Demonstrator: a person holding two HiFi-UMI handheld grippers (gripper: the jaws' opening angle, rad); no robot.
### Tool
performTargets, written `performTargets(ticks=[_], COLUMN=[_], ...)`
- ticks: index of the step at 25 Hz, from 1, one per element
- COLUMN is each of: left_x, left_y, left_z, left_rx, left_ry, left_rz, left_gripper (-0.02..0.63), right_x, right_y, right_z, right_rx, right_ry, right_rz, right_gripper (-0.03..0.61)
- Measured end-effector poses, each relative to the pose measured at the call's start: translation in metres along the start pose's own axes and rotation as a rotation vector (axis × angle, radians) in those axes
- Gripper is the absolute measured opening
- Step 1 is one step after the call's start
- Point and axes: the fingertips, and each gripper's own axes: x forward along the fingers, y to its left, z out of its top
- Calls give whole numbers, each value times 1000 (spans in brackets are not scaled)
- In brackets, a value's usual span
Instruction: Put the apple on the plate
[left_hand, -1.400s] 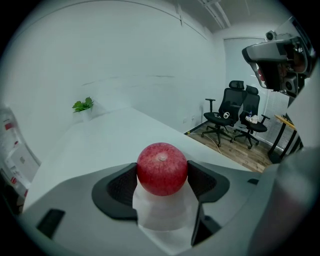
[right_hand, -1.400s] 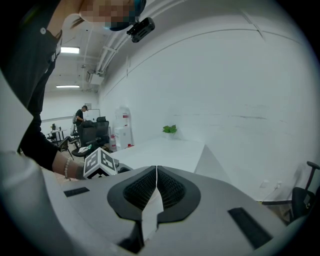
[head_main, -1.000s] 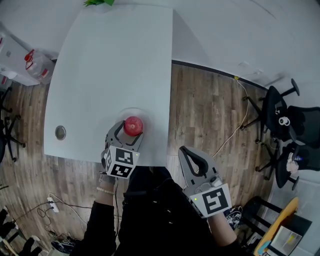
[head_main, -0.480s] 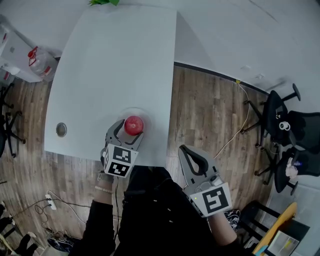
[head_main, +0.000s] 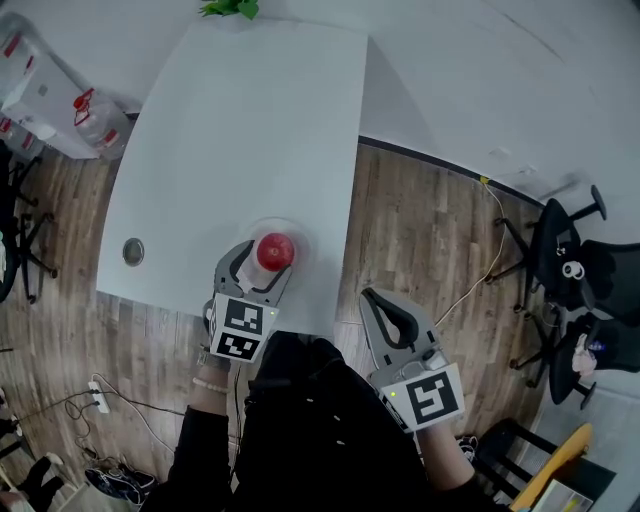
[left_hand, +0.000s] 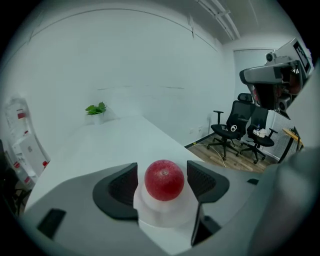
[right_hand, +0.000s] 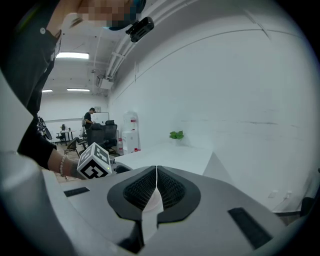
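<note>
Your left gripper (head_main: 264, 264) sits low over the near edge of the white table (head_main: 240, 130), jaws spread wide. The apple (head_main: 275, 251) is between the 2 jaws, red, stem dimple up. The left gripper view shows a thin gap on each side of the apple (left_hand: 164, 179), so neither pad touches it. The apple rests on the white plate (head_main: 300, 234), about centered; the plate's rim (left_hand: 161, 214) shows just below the fruit between the jaws. The plate is near the table's front edge, close to you.

Your right gripper (head_main: 374, 300) is off the table to the right, over the wood floor (head_main: 420, 220) and near your body. Its jaws are pressed together with nothing between them; the right gripper view shows the 2 pads (right_hand: 170, 189) meeting at 1 seam.

A round grommet (head_main: 133, 251) is in the table left of the plate, well apart from it. A small green plant (head_main: 228, 8) stands at the far end of the table. Black office chairs (head_main: 570, 250) stand at the far right on the floor.
</note>
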Motion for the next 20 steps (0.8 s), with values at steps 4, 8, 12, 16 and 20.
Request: performTargets(ticks=[4, 8, 12, 16, 20], left_x=[-17, -35, -52, -69, -89], left_y=[8, 8, 10, 6, 6], left_z=[7, 37, 54, 70, 85], left_rx=[3, 23, 37, 49, 59], left_ry=[-18, -80, -115, -142, -167], left_rz=[70, 104, 124, 132, 154], left_gripper=[229, 127, 63, 36, 25], right_x=[2, 0, 2, 1, 0], right_y=[2, -1, 3, 7, 10], right_z=[4, 10, 17, 25, 34], right_rx=[-12, -21, -35, -48, -67], right_ry=[-14, -33, -55, -76, -94], right_rz=[14, 25, 41, 51, 56], right_gripper=[43, 43, 43, 43, 43])
